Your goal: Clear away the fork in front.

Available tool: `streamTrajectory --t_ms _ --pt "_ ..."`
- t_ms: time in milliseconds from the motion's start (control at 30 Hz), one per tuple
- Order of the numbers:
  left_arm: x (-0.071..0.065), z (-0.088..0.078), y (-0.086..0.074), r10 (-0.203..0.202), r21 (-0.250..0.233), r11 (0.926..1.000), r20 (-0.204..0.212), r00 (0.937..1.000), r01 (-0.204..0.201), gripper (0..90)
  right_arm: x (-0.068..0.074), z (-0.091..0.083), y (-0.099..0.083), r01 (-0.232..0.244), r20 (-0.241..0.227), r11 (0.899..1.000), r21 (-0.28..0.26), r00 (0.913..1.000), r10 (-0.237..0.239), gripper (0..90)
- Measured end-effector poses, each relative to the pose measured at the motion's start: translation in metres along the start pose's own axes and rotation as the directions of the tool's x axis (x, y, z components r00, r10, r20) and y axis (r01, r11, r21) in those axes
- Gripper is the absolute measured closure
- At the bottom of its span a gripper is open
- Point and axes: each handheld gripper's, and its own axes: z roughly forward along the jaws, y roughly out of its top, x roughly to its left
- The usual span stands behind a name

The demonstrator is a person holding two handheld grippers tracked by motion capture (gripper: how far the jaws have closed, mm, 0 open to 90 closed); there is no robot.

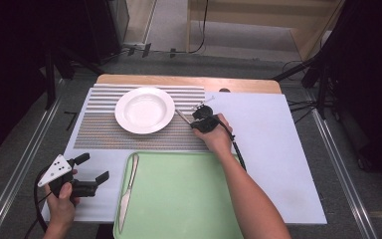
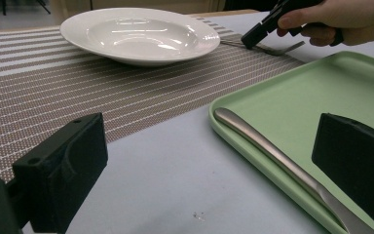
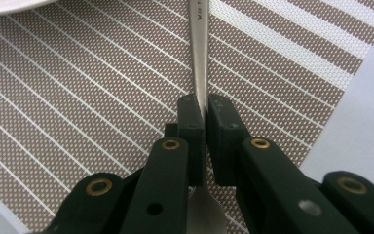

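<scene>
Right tongs (image 1: 195, 117): closed tight on the fork (image 3: 199, 53), jaws pinching the thin handle from both sides, just right of the plate (image 1: 144, 110).
Fork position: low over the striped placemat (image 1: 99, 130), just beside the plate's right rim; whether it already rests on the mat or hangs a little above it cannot be told.
Fork long axis: in the right gripper view the handle runs straight out ahead between the jaws and the tine end shows below them, toward the hand; in the left gripper view the fork (image 2: 272, 48) lies nearly flat, its handle reaching toward the plate (image 2: 139, 34).
Direction from right tongs: none to cover, the fork is already in the grip; the plate rim lies just off the handle end.
Left tongs (image 1: 90, 173): jaws wide apart, holding nothing, well down and left of the plate, at the left of the green tray (image 1: 189, 199).
Knife (image 1: 128, 191): lies along the tray's left edge, far from the plate, its long axis running toward the plate; in the left gripper view it passes close by one jaw.
Nearer hand: the left tongs sit just beside the knife, the right ones well away from it.
Likely next move: setting the fork down beside the plate, which turns on keeping its handle alongside the rim and off it.
Worktop (image 1: 278, 149): pale sheet to the plate's right.
</scene>
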Motion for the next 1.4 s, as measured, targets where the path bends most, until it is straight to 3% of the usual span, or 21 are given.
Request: streamTrajectory --t_ms 33,67,133,167,300,367,467,633,800,900,933,1067,1133,1300,1367,1400 --pt "0.000 0.000 0.000 0.001 0.001 1.0000 0.000 1.0000 -0.001 0.0 0.000 0.001 0.002 -0.032 -0.018 0.999 0.013 0.9993 0.032 82.9" --pt "0.000 0.000 0.000 0.001 0.000 1.0000 0.002 1.0000 -0.001 0.0 -0.001 0.000 0.003 -0.031 -0.025 0.999 0.021 0.9992 0.031 80.6" --pt "0.000 0.000 0.000 0.000 0.001 1.0000 0.002 1.0000 0.000 0.0 -0.001 0.001 0.007 -0.044 -0.029 0.998 0.040 0.9985 0.045 67.7" --pt "0.000 0.000 0.000 0.000 0.000 1.0000 0.002 1.0000 0.000 0.0 0.000 0.001 0.011 -0.034 -0.007 0.998 0.052 0.9994 0.034 63.2" --pt "0.000 0.000 0.000 -0.001 -0.004 1.0000 0.005 1.0000 0.001 0.0 0.004 0.002 0.021 -0.027 0.012 0.999 0.034 0.9996 0.027 64.0" --pt "0.000 0.000 0.000 -0.004 -0.005 1.0000 0.004 1.0000 0.004 0.0 0.008 0.005 0.026 0.002 0.031 1.000 0.016 0.9995 -0.003 66.0" --pt "0.000 0.000 0.000 -0.003 -0.006 1.0000 0.005 1.0000 0.003 0.0 0.011 0.014 0.028 -0.030 0.034 0.999 0.044 0.9990 0.028 73.6" --pt "0.000 0.000 0.000 -0.002 -0.006 1.0000 0.006 1.0000 0.002 0.0 0.010 0.016 0.027 -0.044 0.054 0.999 0.026 0.9977 0.042 80.0" --pt "0.000 0.000 0.000 0.002 0.001 1.0000 0.004 1.0000 -0.002 0.0 0.014 0.017 0.027 -0.069 0.097 0.998 0.013 0.9930 0.067 79.6" --pt "0.000 0.000 0.000 0.001 0.002 1.0000 0.004 1.0000 -0.001 0.0 0.013 0.017 0.027 -0.110 0.087 0.994 0.012 0.9902 0.109 79.1" --pt "0.000 0.000 0.000 0.002 0.001 1.0000 0.003 1.0000 -0.002 0.0 0.011 0.017 0.027 -0.123 0.056 0.992 0.012 0.9909 0.122 73.7" --pt "0.000 0.000 0.000 0.006 0.003 1.0000 0.003 1.0000 -0.006 0.0 0.011 0.017 0.028 -0.122 0.045 0.992 0.014 0.9916 0.121 71.2" --pt "0.000 0.000 0.000 0.006 0.004 1.0000 0.002 1.0000 -0.006 0.0 0.011 0.018 0.028 -0.125 0.067 0.992 0.009 0.9899 0.125 77.2" --pt "0.000 0.000 0.000 0.010 0.006 0.9999 0.005 0.9999 -0.010 0.0 0.011 0.018 0.027 -0.127 0.073 0.992 0.007 0.9893 0.126 78.8" --pt "0.000 0.000 0.000 0.011 0.007 0.9999 0.004 0.9999 -0.011 0.0 0.010 0.018 0.027 -0.118 0.064 0.993 0.008 0.9911 0.117 77.4" --pt "0.000 0.000 0.000 0.011 0.006 0.9999 0.005 0.9999 -0.011 0.0 0.007 0.017 0.027 -0.124 0.036 0.992 0.012 0.9917 0.123 73.9"
